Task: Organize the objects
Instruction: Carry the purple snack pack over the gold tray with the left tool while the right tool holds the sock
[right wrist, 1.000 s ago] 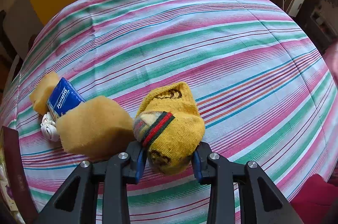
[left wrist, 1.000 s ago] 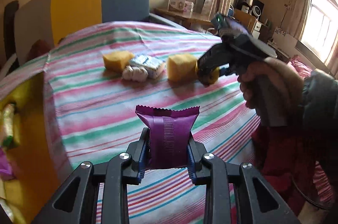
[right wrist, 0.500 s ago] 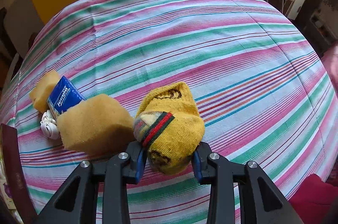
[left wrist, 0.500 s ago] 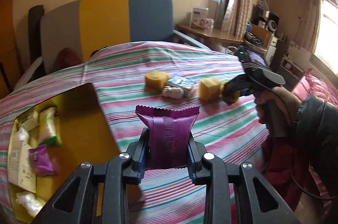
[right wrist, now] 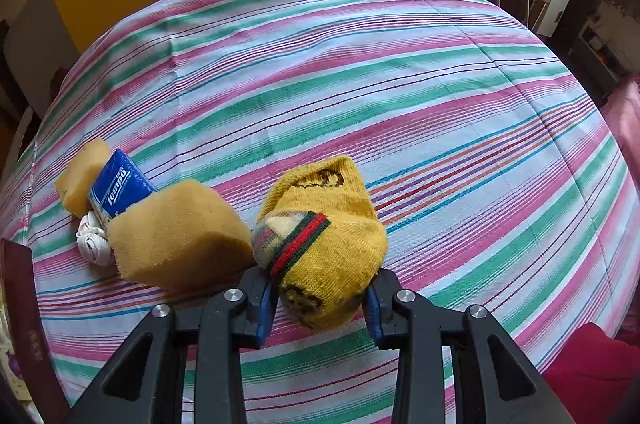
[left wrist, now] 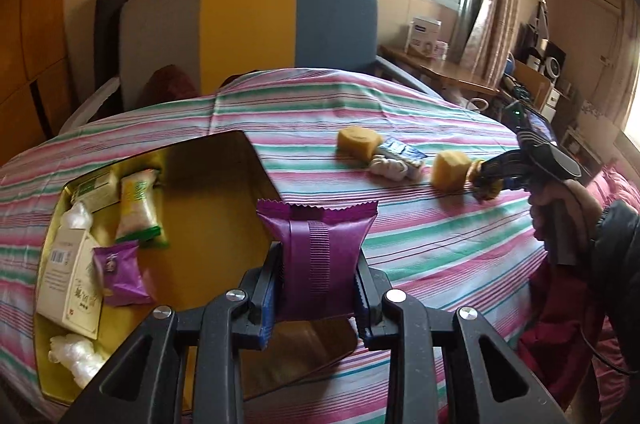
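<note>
My left gripper (left wrist: 318,290) is shut on a purple snack packet (left wrist: 318,252), held upright above the right edge of an open golden tin (left wrist: 208,220). The tin holds another purple packet (left wrist: 120,272), a green packet (left wrist: 138,208), a white box (left wrist: 72,276) and clear-wrapped items. In the right wrist view my right gripper (right wrist: 320,304) is shut on a rolled yellow sock (right wrist: 320,236) that rests on the striped tablecloth (right wrist: 360,84). The left wrist view shows that right gripper (left wrist: 486,180) at the far right, held by a hand.
Left of the sock lie a yellow sponge (right wrist: 176,232), a blue tissue pack (right wrist: 118,188), a white rolled bundle (right wrist: 94,240) and a second sponge (right wrist: 82,176). A grey, yellow and blue chair (left wrist: 248,32) stands behind the table. A red cloth (right wrist: 592,372) lies at the near right edge.
My left gripper has carried the purple packet leftward, and the golden tin has come into full view beneath it. The right gripper and the sock have not moved.
</note>
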`<control>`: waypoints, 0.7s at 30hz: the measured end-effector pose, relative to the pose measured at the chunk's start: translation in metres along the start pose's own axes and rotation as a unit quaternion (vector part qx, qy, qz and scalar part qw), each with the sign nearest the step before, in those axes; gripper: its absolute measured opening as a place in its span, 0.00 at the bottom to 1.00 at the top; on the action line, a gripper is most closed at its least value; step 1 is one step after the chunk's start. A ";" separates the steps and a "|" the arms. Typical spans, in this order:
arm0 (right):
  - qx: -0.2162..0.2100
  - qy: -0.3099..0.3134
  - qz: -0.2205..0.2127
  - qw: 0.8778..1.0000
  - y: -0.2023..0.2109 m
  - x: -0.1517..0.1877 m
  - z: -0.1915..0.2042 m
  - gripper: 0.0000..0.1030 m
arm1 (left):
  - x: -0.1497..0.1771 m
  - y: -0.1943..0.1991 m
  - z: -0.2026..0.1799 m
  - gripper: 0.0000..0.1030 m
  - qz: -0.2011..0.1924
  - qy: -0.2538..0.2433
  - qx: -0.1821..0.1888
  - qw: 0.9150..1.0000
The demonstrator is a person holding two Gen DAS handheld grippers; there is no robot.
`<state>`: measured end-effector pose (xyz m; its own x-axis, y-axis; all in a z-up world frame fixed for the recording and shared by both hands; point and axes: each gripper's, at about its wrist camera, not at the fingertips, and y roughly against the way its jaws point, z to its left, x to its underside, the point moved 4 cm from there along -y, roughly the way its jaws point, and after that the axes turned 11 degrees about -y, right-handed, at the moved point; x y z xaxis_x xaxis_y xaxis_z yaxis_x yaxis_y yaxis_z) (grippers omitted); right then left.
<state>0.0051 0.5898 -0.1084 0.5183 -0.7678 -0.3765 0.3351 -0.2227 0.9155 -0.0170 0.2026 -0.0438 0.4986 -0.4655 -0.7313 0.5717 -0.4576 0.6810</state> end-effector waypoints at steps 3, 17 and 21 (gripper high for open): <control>-0.002 -0.002 -0.002 1.000 0.001 0.000 0.000 0.35 | 0.004 0.003 0.015 0.30 0.004 0.010 -0.011 1.000; -0.015 0.001 -0.014 1.000 0.010 0.000 0.003 0.35 | 0.068 0.006 0.116 0.30 0.074 0.105 -0.085 0.988; -0.022 0.004 -0.017 1.000 0.011 0.000 0.004 0.35 | 0.087 -0.009 0.126 0.30 0.111 0.115 -0.090 0.983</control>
<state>0.0057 0.5850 -0.0976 0.5122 -0.7558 -0.4080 0.3872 -0.2208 0.8952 -0.0605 0.0711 -0.1089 0.7456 -0.3459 -0.5696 0.5289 -0.2128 0.8216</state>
